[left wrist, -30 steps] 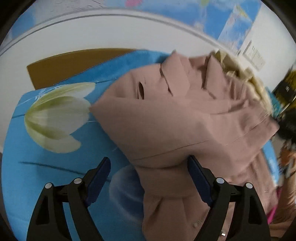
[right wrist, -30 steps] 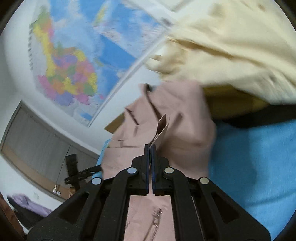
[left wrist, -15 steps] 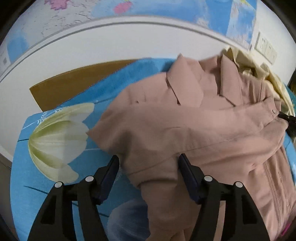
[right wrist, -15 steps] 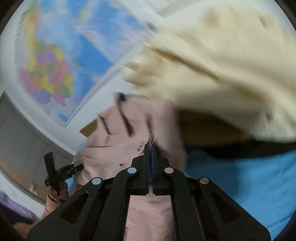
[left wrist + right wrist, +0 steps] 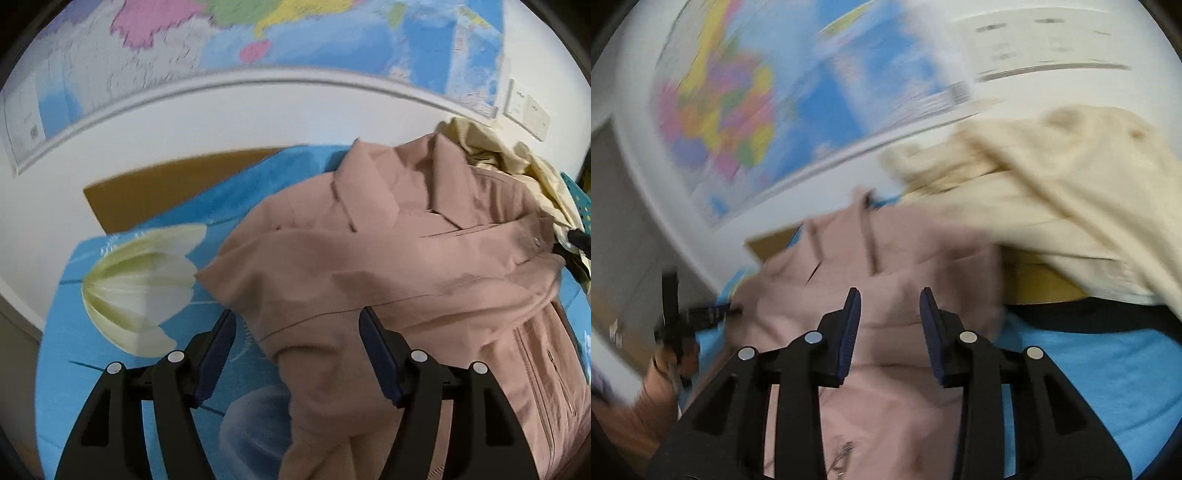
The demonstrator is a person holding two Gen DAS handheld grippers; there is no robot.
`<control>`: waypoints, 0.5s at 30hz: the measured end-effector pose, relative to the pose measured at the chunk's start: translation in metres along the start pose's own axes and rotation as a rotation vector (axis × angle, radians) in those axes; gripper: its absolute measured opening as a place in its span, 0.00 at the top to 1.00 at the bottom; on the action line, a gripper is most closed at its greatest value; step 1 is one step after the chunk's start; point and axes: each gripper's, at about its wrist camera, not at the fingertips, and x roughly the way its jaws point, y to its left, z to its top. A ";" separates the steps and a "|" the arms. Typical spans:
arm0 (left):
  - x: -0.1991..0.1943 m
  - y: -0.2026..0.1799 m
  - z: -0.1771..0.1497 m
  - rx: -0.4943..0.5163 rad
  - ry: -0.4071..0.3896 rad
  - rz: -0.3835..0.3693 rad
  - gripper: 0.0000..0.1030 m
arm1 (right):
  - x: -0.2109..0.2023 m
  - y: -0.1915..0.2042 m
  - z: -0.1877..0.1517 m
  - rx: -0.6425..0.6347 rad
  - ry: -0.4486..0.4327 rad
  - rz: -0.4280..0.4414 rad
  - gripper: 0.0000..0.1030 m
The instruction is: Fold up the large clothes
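A white wall with a large coloured map [image 5: 258,33] rises beyond both grippers, and under them a blue bedspread [image 5: 74,369] printed with a pale tulip [image 5: 140,284] covers the surface; a brown board [image 5: 166,188] shows where the spread meets the wall.

The pink jacket [image 5: 406,277] is the largest thing on the spread. In the left wrist view it lies ahead and to the right of the left gripper [image 5: 297,350], collar at the far end, one sleeve folded across the chest, the front zip running down at the right edge. A cream garment [image 5: 517,162] is heaped beyond the collar, to the far right; in the right wrist view it [image 5: 1071,192] fills the space ahead and to the right of the right gripper [image 5: 890,332], much blurred.

The left gripper has its jaws spread wide. The jacket's shoulder and folded sleeve lie between and under its fingers [image 5: 376,350], but the pads do not press on the cloth; the jaws have closed and then eased apart a little.

The right gripper stands partly apart, its jaws having just been opening. The jacket [image 5: 886,280] lies beneath and ahead of its fingers [image 5: 849,328], with no cloth pinched between them. Off to its left, small and blurred, the other gripper [image 5: 679,317] shows at the jacket's far edge, in a person's hand [image 5: 665,369].
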 end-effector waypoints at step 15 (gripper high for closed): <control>0.025 -0.022 -0.015 0.046 0.076 0.027 0.26 | 0.020 -0.014 -0.020 0.037 0.064 -0.102 0.63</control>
